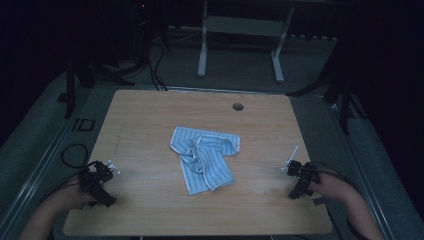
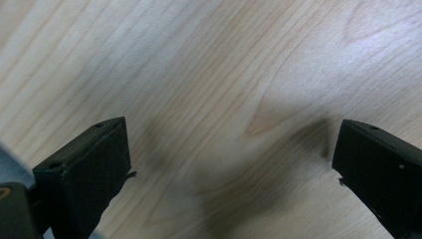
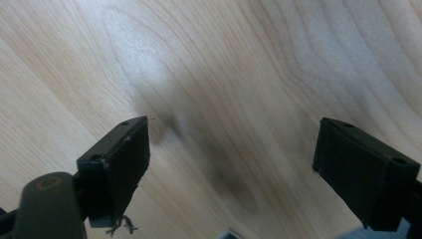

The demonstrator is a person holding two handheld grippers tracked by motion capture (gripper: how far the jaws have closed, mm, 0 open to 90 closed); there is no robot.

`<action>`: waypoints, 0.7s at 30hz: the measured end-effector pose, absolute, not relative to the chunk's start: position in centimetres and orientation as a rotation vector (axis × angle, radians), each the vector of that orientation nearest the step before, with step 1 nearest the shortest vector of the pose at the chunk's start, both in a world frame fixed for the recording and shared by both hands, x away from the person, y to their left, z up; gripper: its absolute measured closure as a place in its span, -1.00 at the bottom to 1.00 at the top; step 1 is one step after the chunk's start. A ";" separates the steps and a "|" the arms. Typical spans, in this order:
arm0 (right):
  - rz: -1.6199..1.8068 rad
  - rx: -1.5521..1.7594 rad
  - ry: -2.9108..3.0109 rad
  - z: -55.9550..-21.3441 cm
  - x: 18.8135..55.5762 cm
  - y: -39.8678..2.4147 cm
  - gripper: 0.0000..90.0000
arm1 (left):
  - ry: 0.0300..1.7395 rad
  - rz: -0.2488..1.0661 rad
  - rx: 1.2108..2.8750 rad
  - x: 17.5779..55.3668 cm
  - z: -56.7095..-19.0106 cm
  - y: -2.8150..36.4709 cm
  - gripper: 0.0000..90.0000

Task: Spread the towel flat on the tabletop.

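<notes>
My table is a pale wooden top with rounded corners, its grain running in long streaks that show clearly in both gripper views. Near the far edge there is a small round hole. A blue-and-white striped cloth lies crumpled near the middle, partly folded over itself, one flat part reaching towards my side. It is well apart from every edge. The wood around it is bare, and grey floor surrounds the table.
</notes>
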State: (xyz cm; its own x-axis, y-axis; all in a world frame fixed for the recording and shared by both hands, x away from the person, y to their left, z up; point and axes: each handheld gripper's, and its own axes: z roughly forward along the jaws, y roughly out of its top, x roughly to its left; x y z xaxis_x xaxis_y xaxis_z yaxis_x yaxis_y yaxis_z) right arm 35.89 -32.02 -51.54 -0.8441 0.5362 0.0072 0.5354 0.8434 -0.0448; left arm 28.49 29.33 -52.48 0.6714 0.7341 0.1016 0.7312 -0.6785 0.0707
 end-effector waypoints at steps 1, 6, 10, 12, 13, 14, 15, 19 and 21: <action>0.083 -0.849 -3.009 -51.5 35.9 -31.9 -0.68 | 1.258 0.178 2.857 28.6 -52.3 29.1 -0.95; 0.050 -0.787 -3.025 -51.2 35.8 -31.1 -0.69 | 1.223 0.092 2.867 28.8 -51.5 27.0 -0.95; 0.058 -0.714 -3.049 -51.4 35.5 -30.2 -0.66 | 1.187 0.056 2.899 29.3 -51.5 25.4 -0.95; 0.089 -0.648 -3.075 -51.5 35.3 -29.8 -0.61 | 1.188 0.067 2.892 29.6 -51.6 24.8 -0.95; 0.089 -0.634 -3.072 -51.5 35.3 -29.6 -0.58 | 1.182 0.066 2.889 29.8 -51.6 24.5 -0.95; 0.087 -0.619 -3.068 -51.5 35.3 -29.4 -0.55 | 1.184 0.067 2.875 29.9 -51.6 24.3 -0.93; 0.086 -0.607 -3.070 -51.5 35.3 -29.2 -0.52 | 1.175 0.073 2.877 30.1 -51.6 24.0 -0.87; 0.072 -0.559 -3.071 -51.4 35.5 -28.2 -0.43 | 1.126 0.082 2.884 30.4 -51.8 22.8 -0.85; 0.062 -0.546 -3.070 -51.3 35.5 -27.9 -0.43 | 1.105 0.082 2.883 30.6 -51.7 22.2 -0.85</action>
